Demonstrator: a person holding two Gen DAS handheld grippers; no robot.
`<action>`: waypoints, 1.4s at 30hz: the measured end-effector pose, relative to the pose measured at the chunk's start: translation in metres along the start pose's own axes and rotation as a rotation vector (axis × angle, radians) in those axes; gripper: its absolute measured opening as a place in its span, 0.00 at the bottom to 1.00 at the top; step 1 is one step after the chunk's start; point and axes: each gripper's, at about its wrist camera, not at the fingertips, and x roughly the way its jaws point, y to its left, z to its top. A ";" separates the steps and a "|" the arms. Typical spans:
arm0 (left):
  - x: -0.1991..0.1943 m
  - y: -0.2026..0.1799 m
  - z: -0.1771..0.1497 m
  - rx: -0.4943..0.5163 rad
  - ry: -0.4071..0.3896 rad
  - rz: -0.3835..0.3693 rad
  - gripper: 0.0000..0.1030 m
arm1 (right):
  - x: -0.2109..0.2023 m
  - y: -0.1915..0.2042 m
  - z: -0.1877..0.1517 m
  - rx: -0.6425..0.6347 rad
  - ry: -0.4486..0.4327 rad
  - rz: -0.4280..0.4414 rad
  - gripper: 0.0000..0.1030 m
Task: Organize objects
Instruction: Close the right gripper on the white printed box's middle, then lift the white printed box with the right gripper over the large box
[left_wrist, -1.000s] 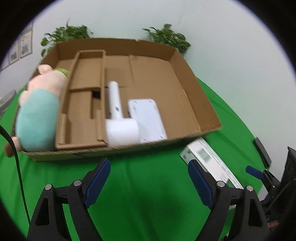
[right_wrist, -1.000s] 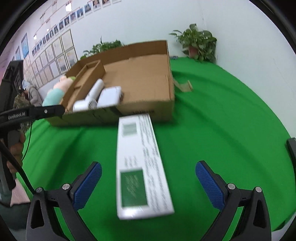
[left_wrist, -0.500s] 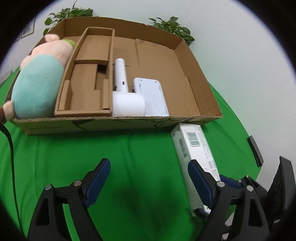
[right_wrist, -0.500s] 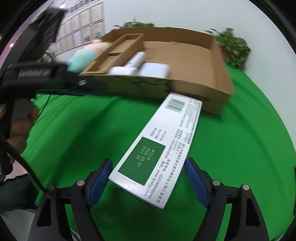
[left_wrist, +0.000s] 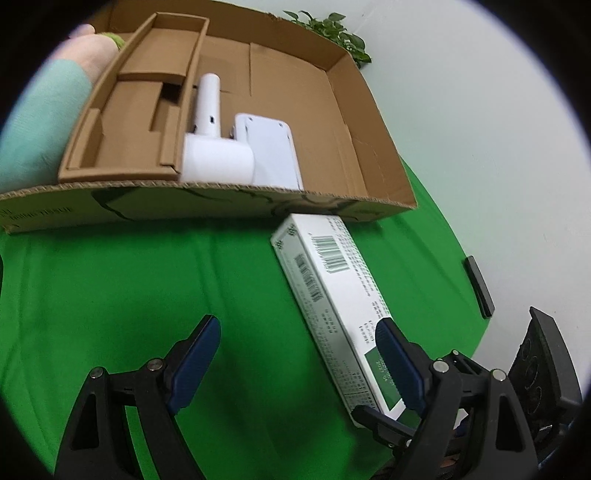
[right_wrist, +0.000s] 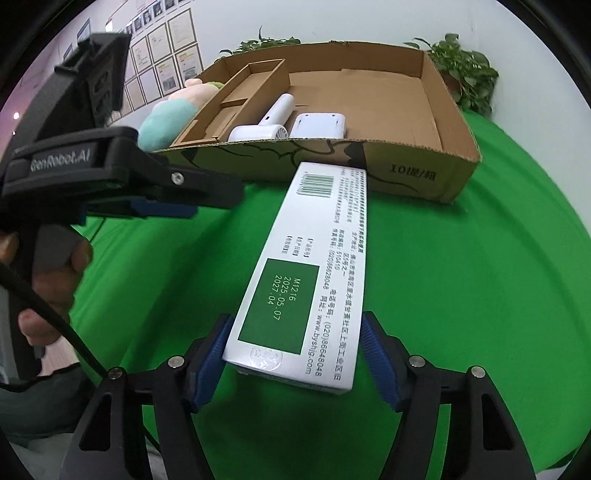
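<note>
- Two grippers in play: your right gripper (right_wrist: 295, 354) has its blue pads against both long edges of the white and green carton (right_wrist: 306, 280), pinching its near end; your left gripper (left_wrist: 295, 365) is spread wide, holding nothing, over the green tablecloth (left_wrist: 129, 288).
- Carton points at the cardboard box (right_wrist: 417, 173), far end at or just short of the front wall; whether it touches is not clear. Near end looks raised off the cloth.
- Risk: you grip one end of a long carton, so the far end may sag or swing and catch the front wall when you lift it over.
- Risk: pads sit on narrow edges; a twist could let it slip out.
- Risk: free floor in the box is to the right of the white hair dryer (left_wrist: 214, 147) and flat white device (left_wrist: 273, 151); drop it left and it lands on them.
- Left view only: inside of the cardboard insert (left_wrist: 140, 107), looks empty, and the carton's side barcodes.
- Right view only: the pad contact, the green date panel, the box's printed front, the plush toy (right_wrist: 170, 118) at the box's left end seen whole.
</note>
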 end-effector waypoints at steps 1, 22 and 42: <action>0.002 -0.001 -0.002 0.000 0.009 -0.005 0.83 | -0.001 0.000 -0.001 0.004 0.001 0.008 0.63; 0.006 -0.009 -0.022 0.003 -0.013 -0.056 0.56 | -0.010 0.030 -0.011 0.012 0.011 0.292 0.60; -0.067 -0.079 0.039 0.264 -0.207 -0.074 0.44 | -0.055 0.034 0.035 0.009 -0.252 0.171 0.56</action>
